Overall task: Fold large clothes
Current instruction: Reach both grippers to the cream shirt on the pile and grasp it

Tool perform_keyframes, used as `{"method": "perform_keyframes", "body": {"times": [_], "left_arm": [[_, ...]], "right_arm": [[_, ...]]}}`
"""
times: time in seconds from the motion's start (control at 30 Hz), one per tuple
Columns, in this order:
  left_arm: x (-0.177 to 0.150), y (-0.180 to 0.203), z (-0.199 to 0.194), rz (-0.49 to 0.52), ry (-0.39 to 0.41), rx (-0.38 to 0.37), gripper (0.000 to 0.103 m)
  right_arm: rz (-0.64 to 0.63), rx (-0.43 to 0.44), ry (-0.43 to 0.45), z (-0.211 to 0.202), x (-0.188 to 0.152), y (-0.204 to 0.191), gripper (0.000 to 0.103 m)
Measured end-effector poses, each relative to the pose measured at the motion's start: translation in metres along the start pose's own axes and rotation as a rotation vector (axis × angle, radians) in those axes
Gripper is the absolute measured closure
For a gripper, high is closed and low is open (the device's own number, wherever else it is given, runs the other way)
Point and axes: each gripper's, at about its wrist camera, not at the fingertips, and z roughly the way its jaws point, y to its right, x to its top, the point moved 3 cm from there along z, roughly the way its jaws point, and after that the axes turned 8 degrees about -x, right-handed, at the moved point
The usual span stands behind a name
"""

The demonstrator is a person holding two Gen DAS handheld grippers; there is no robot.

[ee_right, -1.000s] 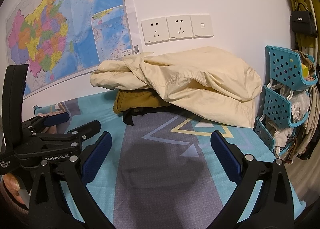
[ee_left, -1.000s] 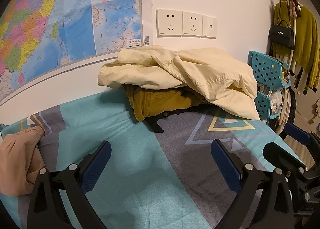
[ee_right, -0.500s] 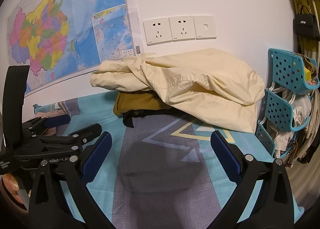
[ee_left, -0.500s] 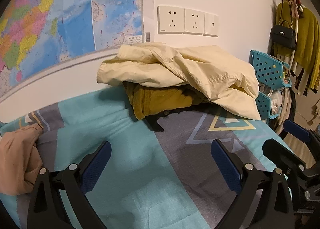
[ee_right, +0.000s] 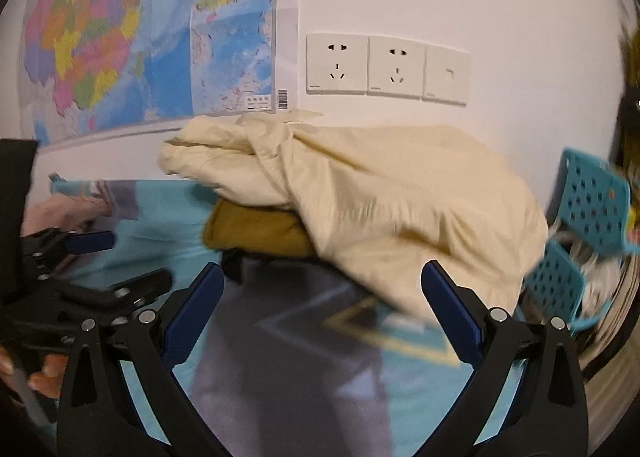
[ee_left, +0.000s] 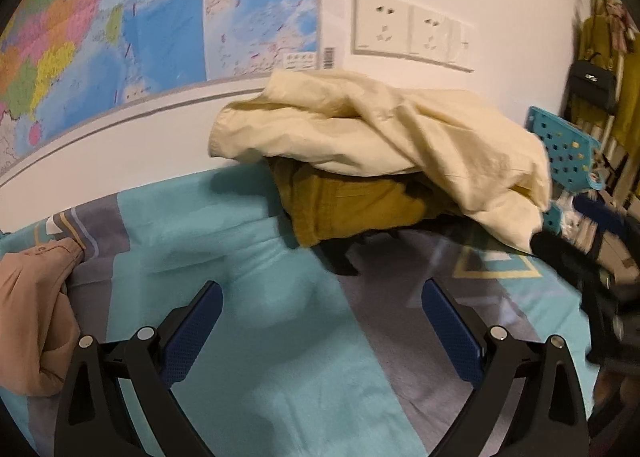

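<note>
Two grippers hover above the bedsheet [ee_left: 248, 257], neither holding anything. The left gripper [ee_left: 322, 331] has its blue pads [ee_left: 192, 331] spread wide apart, with only teal and grey sheet between them. The right gripper [ee_right: 322, 319] likewise has its pads [ee_right: 450, 319] spread wide apart over the grey patterned part of the sheet [ee_right: 288, 357].

The clothes form a pile at the far side of the bed, against the wall. A cream garment [ee_left: 384, 137] lies on top, crumpled, and drapes down to the right. A mustard garment [ee_left: 348, 209] sits under it, its near edge showing. A black item [ee_left: 340, 257] shows beneath the mustard one, touching the sheet. In the right wrist view the cream garment [ee_right: 384, 193] lies just beyond the right gripper's pads, apart from them, with the mustard garment [ee_right: 256, 229] to its left.

A tan garment [ee_left: 32, 321] lies bunched at the near left edge of the sheet, well apart from the pile.

On the wall, a map [ee_right: 120, 45] hangs at the left and a row of sockets [ee_right: 384, 67] is mounted above the pile. Teal baskets [ee_right: 592, 201] stand at the right of the bed. The left gripper [ee_right: 88, 257] shows at the left of the right wrist view, blurred.
</note>
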Motion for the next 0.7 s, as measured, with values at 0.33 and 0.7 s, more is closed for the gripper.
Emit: {"method": "perform_keyframes", "body": {"times": [0.33, 0.7], "left_arm": [[0.016, -0.029, 0.025, -0.047, -0.004, 0.042, 0.007], [0.025, -0.038, 0.044, -0.032, -0.013, 0.065, 0.007]], "right_arm": [[-0.193, 0.028, -0.03, 0.097, 0.055, -0.028, 0.011], [-0.194, 0.053, -0.019, 0.098, 0.089, -0.012, 0.029]]}}
